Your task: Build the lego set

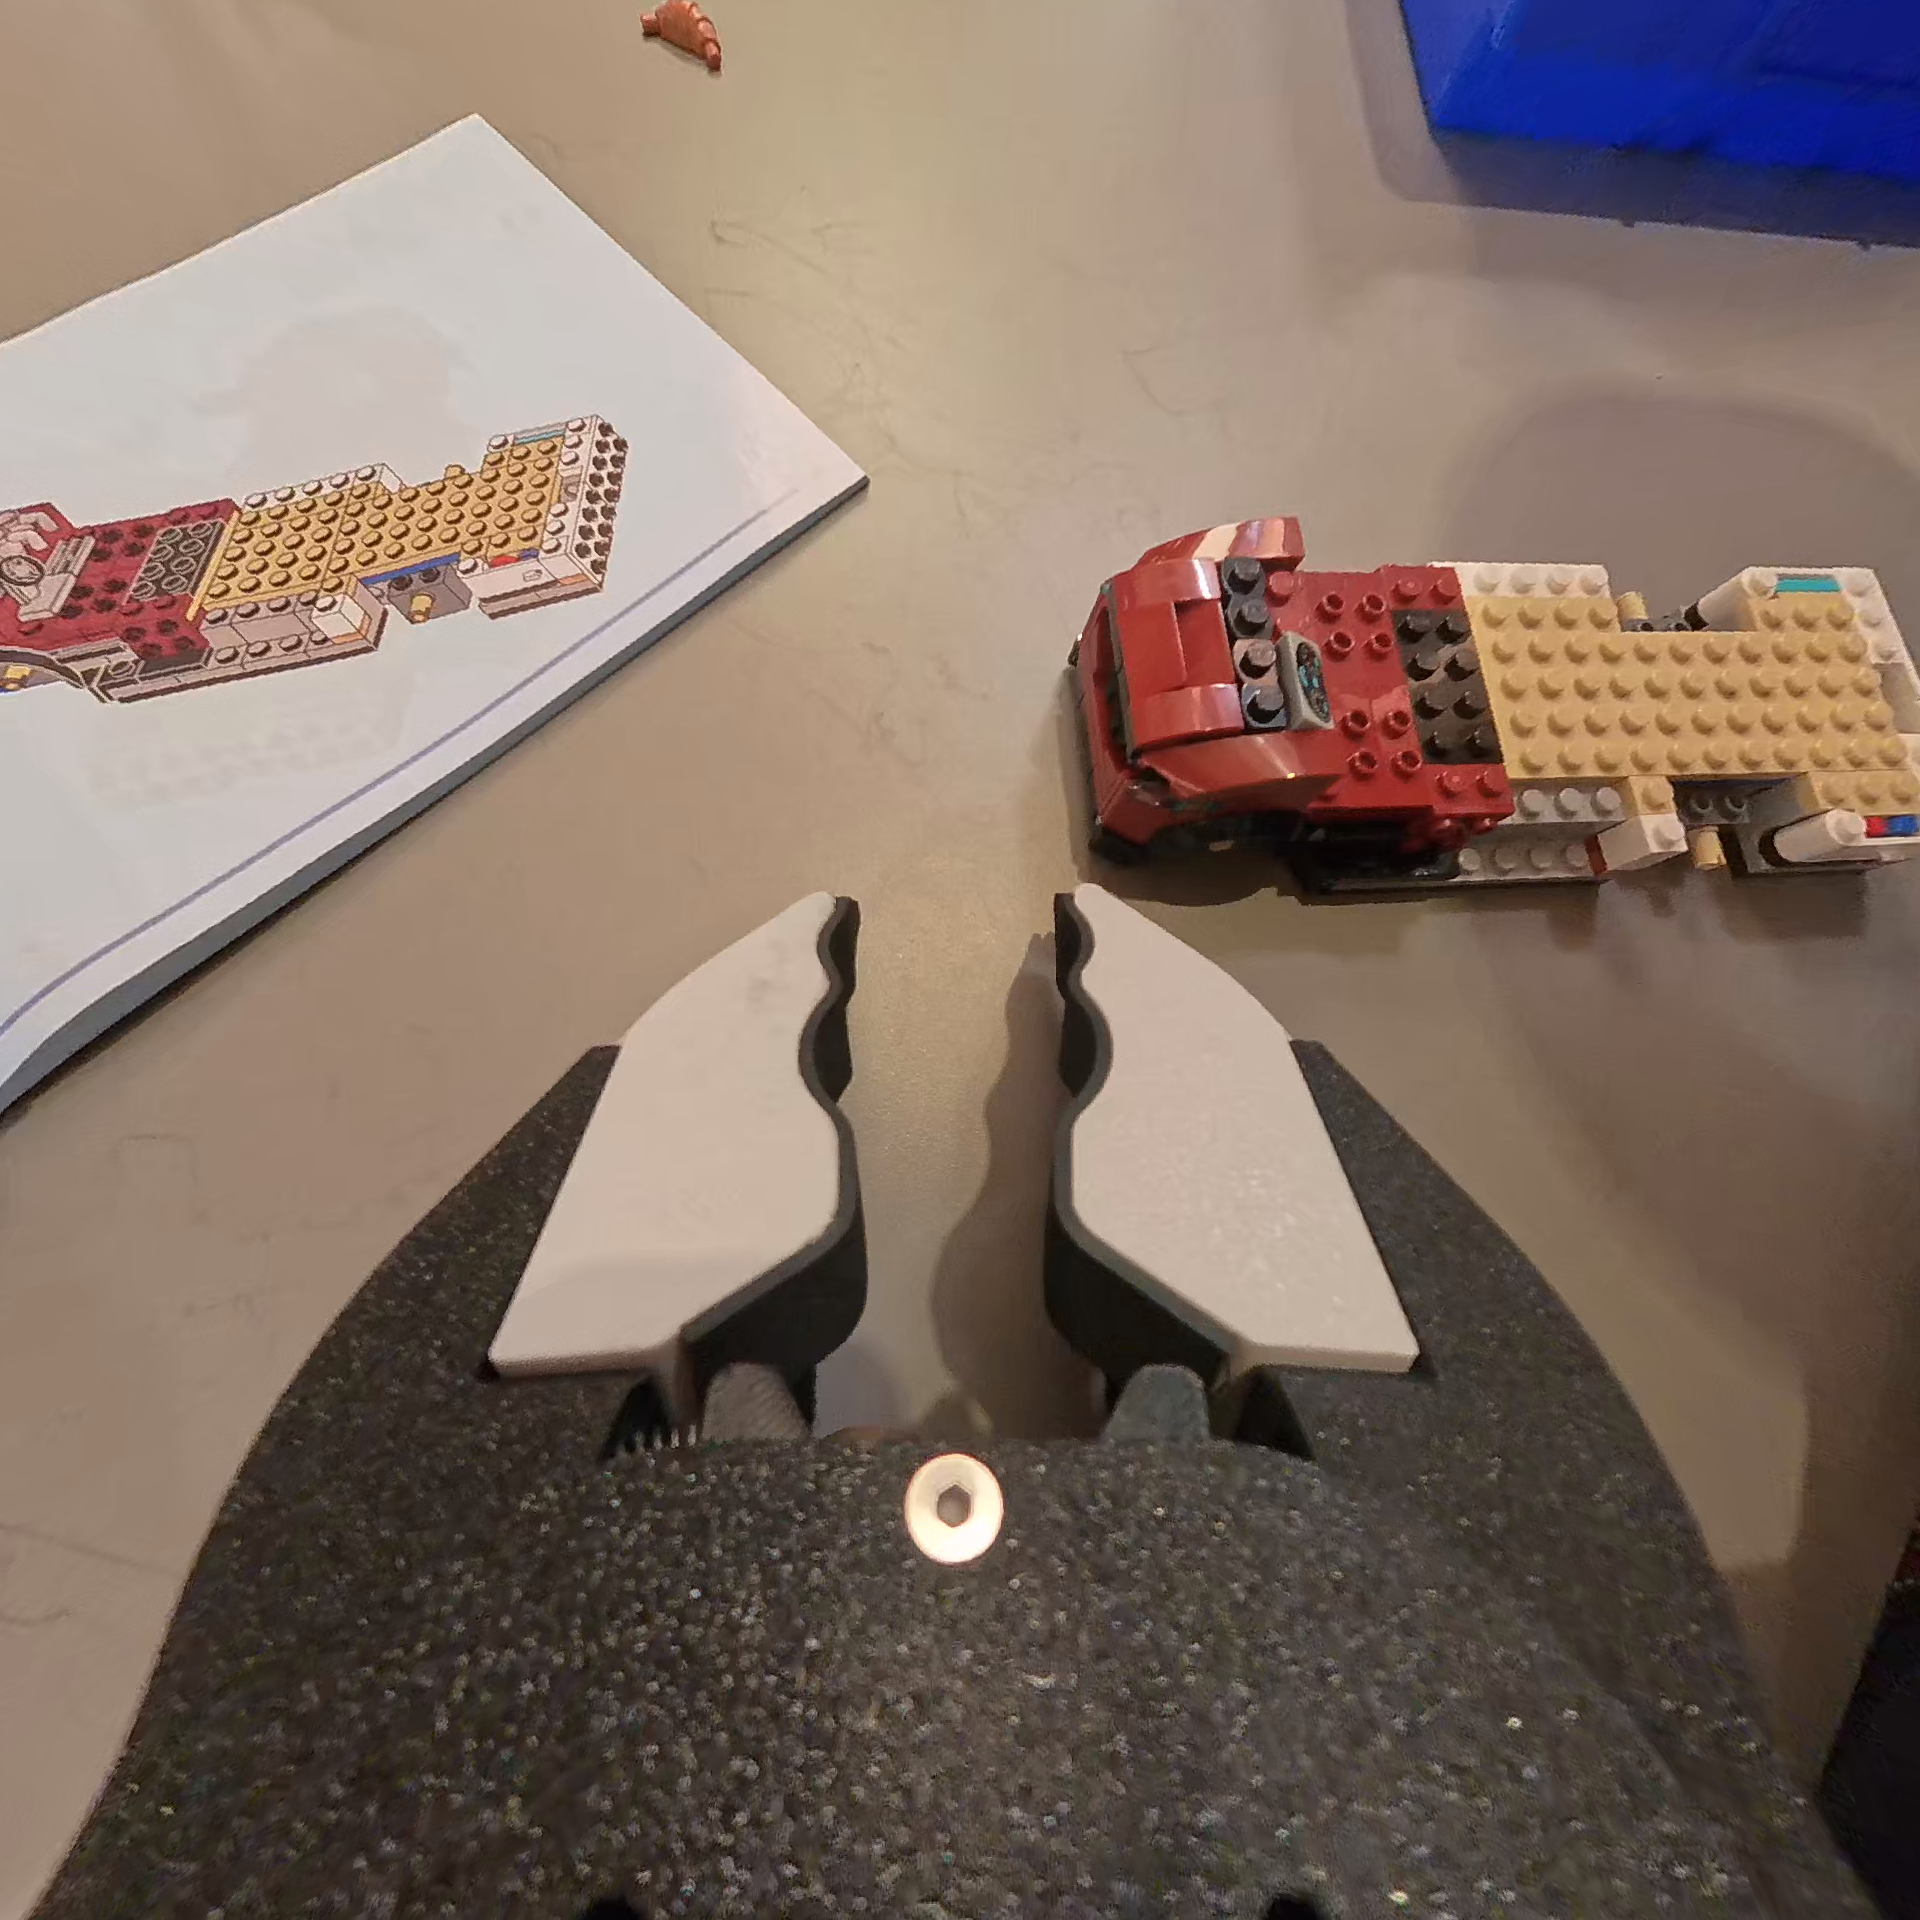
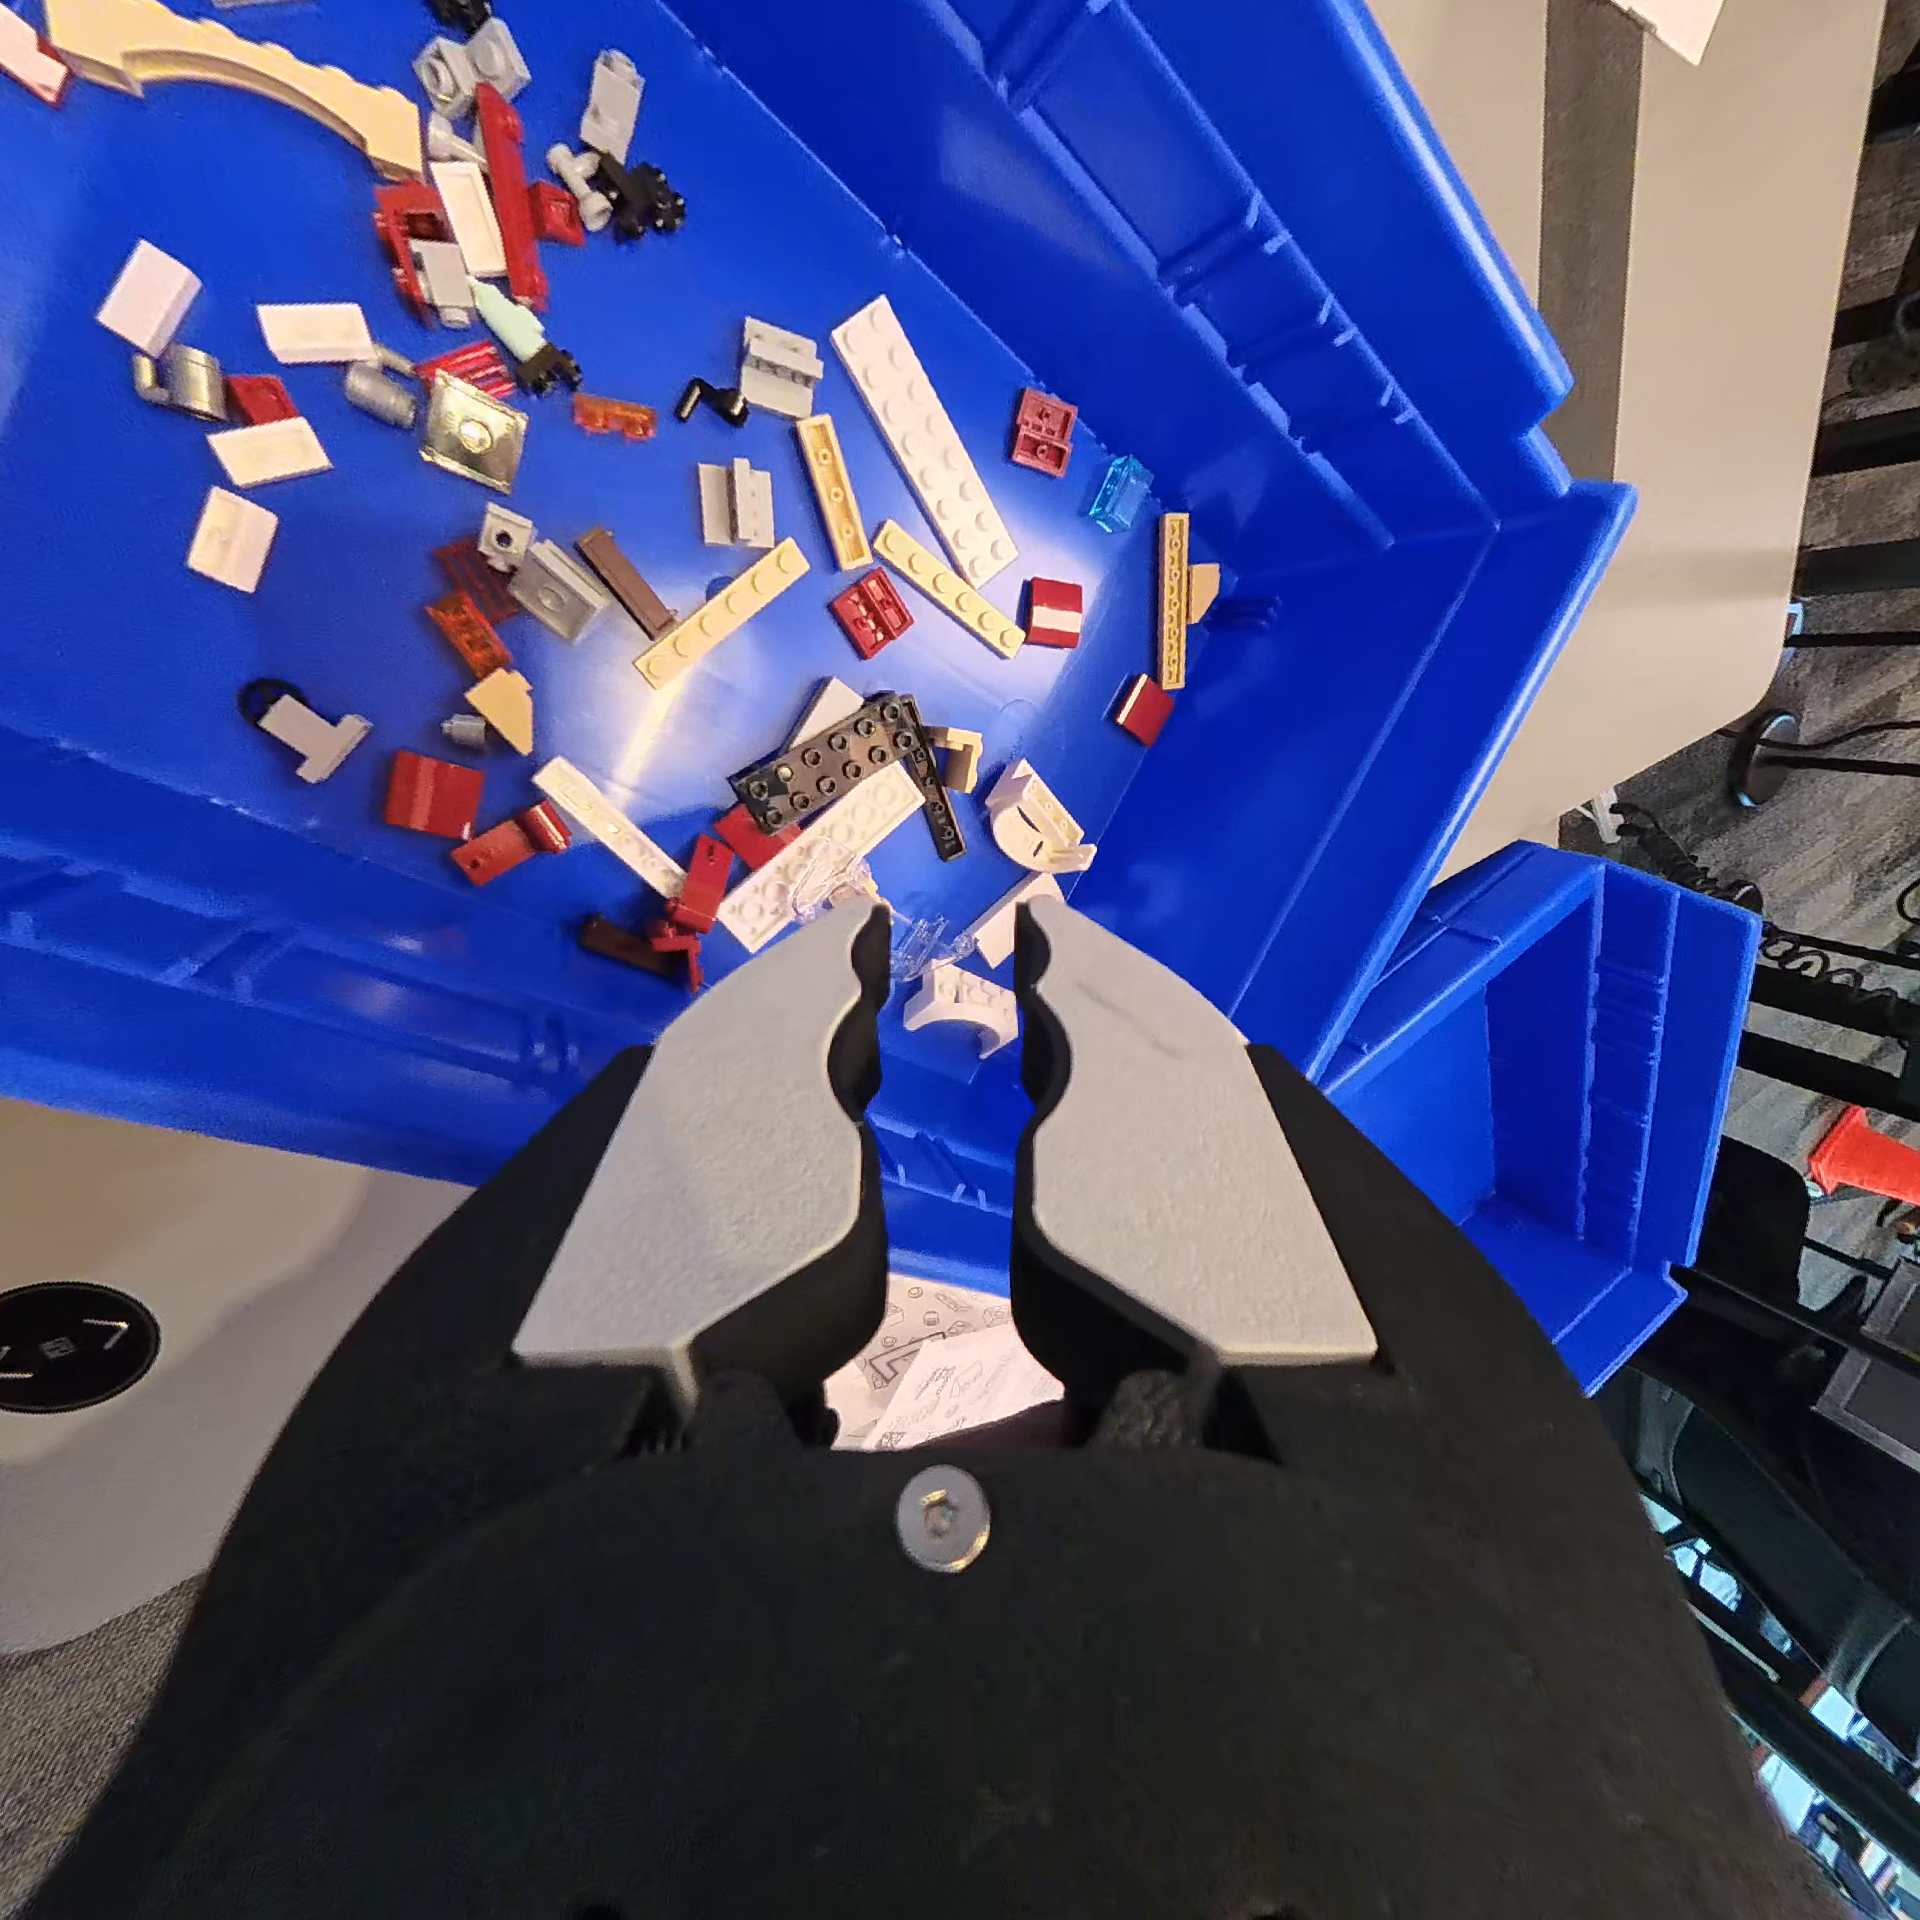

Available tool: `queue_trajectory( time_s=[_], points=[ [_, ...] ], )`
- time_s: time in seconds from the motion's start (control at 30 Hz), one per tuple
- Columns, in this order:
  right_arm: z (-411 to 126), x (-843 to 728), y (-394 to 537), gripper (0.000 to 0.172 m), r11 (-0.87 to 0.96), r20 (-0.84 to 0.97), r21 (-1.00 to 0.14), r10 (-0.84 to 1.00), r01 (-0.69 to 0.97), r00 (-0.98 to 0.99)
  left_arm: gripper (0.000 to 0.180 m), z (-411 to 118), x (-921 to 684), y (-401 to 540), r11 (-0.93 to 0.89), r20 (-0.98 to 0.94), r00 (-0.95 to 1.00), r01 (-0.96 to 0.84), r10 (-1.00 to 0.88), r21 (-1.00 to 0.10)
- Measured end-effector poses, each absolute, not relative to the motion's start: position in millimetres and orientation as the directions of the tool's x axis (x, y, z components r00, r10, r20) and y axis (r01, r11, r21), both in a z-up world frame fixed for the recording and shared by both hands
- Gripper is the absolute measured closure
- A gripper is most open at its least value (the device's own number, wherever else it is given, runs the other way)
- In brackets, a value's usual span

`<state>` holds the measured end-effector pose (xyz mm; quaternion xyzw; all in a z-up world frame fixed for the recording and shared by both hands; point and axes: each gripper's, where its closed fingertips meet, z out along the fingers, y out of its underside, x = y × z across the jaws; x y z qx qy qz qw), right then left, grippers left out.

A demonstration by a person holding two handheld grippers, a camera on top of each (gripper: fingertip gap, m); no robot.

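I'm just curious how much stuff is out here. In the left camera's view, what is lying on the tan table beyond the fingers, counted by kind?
Open instruction booklet: 1
Part-built brick vehicle: 1
Small brown croissant-shaped piece: 1
Blue bin, only partly in view: 1
Total: 4

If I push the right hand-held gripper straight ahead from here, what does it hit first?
Most likely the clear transparent piece lying between the open fingertips of the right hand-held gripper, beside a white arch brick on the floor of the blue bin. Depth is unclear; nothing is gripped.
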<state>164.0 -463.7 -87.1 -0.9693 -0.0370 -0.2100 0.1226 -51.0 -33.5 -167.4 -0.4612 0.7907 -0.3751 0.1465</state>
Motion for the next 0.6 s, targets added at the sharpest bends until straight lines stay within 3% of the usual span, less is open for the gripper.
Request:
queue_trajectory(
  time_s=[0.4, 0.6],
  points=[
    [-101, 160, -452, 0.149, -0.970, 0.350, -0.183, 0.089, 0.161, 0.932, 0.143, -168, -52, -35, 0.298, 0.122, -0.539, -0.623, -0.833, -0.723],
    [-120, 149, -455, 0.150, -0.981, 0.192, -0.094, 0.151, 0.171, 0.970, 0.143, -170, -53, -36, 0.301, 0.129, -0.544, -0.629, -0.829, -0.717]
  ],
)
